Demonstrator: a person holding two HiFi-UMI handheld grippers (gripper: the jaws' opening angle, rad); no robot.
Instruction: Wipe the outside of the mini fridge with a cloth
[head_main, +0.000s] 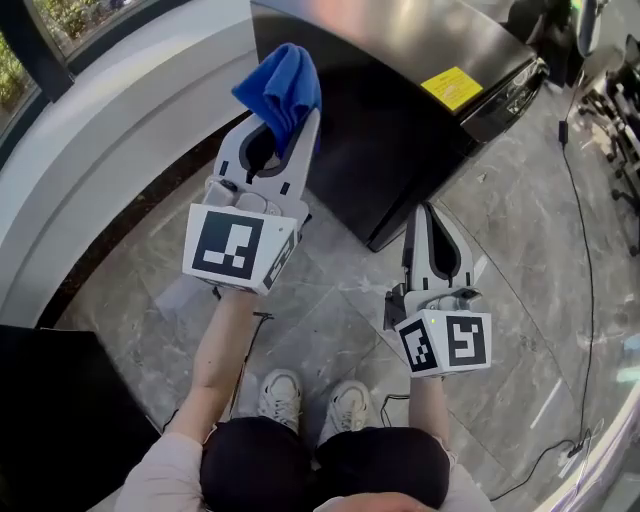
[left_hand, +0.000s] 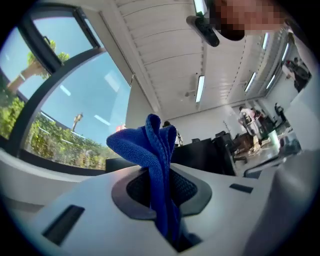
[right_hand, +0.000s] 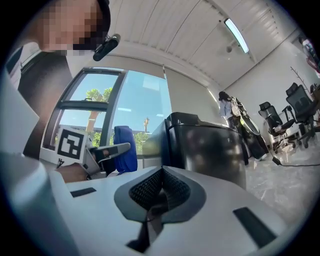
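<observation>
Cloth (head_main: 283, 88) and mini fridge (head_main: 400, 110) are not yet touching. The blue cloth is pinched in the left gripper (head_main: 283, 135), whose jaws are clenched on its lower folds, so a bunched tuft stands out past the tips. That looks deliberate, since a loose wad out front gives a soft face to press on the fridge. The left gripper view shows the same hold, with the fabric running down between the jaws and fanning out above them. The black fridge stands on the grey stone floor (head_main: 330, 300) ahead of the person and to the right of the cloth, with a yellow sticker (head_main: 452, 86) on its top. The cloth hangs just beside the fridge's left side, near the top edge, and the head view shows no clear contact. I judge that wiping has not begun and that a short move to the right would bring the tuft onto the side panel. The right gripper (head_main: 425, 212) hangs lower, near the fridge's nearest bottom corner. Its jaws are closed together on nothing. It seems only to be waiting, perhaps to steady the fridge if the wiping pushes it.
</observation>
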